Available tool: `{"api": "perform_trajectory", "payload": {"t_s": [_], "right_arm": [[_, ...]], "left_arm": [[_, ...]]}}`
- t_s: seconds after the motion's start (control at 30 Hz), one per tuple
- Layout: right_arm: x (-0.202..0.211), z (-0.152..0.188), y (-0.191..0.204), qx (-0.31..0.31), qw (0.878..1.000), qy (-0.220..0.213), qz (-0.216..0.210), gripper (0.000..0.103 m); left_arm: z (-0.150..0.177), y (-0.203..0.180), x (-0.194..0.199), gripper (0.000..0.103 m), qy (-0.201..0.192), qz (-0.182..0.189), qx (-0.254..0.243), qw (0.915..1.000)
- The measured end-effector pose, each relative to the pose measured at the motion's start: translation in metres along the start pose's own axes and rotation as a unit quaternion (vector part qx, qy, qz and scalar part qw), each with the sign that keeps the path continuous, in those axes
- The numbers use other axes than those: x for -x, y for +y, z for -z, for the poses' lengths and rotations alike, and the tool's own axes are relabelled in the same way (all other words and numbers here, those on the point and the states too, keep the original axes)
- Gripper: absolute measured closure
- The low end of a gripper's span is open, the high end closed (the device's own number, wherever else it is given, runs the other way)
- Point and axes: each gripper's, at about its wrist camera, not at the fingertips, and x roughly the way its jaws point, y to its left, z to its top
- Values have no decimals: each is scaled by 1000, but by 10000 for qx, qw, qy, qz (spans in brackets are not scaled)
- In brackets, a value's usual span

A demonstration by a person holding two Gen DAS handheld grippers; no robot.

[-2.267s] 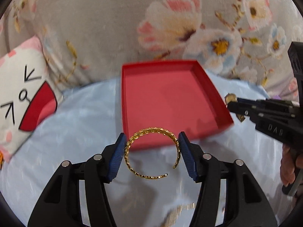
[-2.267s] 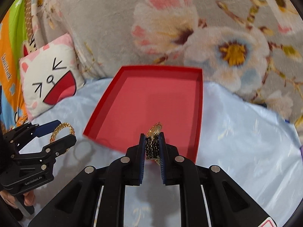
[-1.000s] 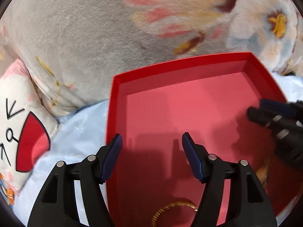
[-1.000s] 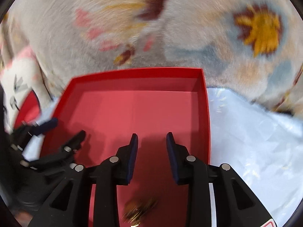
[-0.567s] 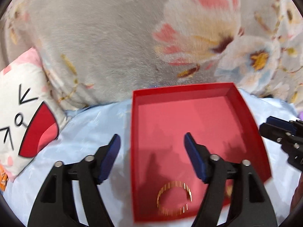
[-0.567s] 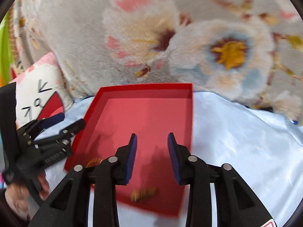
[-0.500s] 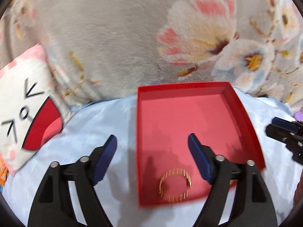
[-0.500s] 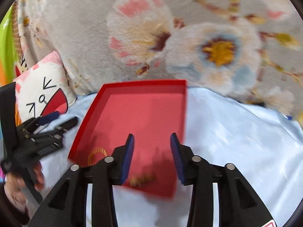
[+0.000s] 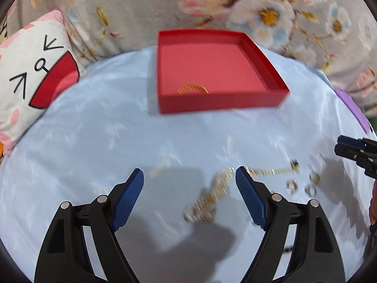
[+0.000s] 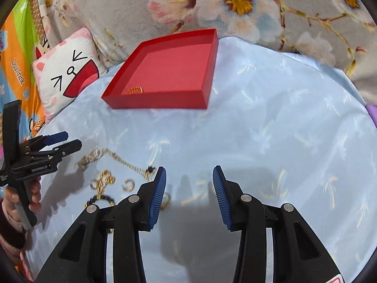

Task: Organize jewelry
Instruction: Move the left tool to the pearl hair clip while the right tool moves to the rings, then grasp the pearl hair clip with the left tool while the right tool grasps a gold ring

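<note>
A red tray (image 9: 219,100) stands at the far side of a light blue cloth, with a gold bangle (image 9: 193,89) inside near its front wall; tray (image 10: 155,100) and bangle (image 10: 134,90) also show in the right wrist view. My left gripper (image 9: 189,188) is open and empty, low over a blurred gold chain necklace (image 9: 216,188). My right gripper (image 10: 189,186) is open and empty over bare cloth. Loose gold pieces lie left of it: a chain (image 10: 117,159), a small ring (image 10: 129,184), a gold link piece (image 10: 103,180). The left gripper (image 10: 63,141) shows at the left there.
A cat-face cushion (image 10: 68,73) lies left of the tray. A grey floral blanket (image 10: 235,4) rises behind the cloth. A purple object (image 9: 351,108) sits at the right cloth edge. Small rings (image 9: 304,186) lie right of the left gripper.
Both grippers let go of their pieces into the tray, then pulled back and down toward the loose jewelry on the cloth. The tray now lies farther away.
</note>
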Motion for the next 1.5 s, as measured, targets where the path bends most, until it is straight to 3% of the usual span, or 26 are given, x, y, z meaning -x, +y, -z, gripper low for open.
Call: {"api": "perform_trajectory", "payload": {"t_s": [0.2,0.37,0.5,0.7,0.93,1.17,1.33,1.5], "right_arm": [[0,24,10,25,9999,122,-107,62],[-6,34,18,133,9998,171,-47,62],[-16,37,27,201,9994,262,-94,62],[-27,40,42,371,9987,340,3,65],[-30,37,42,343,9989,326,5,80],[-34,36,48,514,9981,294,144,87],[-34,36,46,481,9984,278,115,90],[-32,37,46,466,9986,243,60,90]], "left_arm": [[22,-16,-13,27,91,-143,-178,9997],[27,-14,-20,43,227,-17,-52,9997],[28,-12,-20,47,199,91,26,9998],[28,-11,-18,61,165,226,46,9996],[25,-11,-19,62,161,269,60,9995],[22,-15,-23,63,167,226,16,9996],[22,-10,-22,84,151,324,131,9993],[23,-9,-22,89,144,400,171,9989]]}}
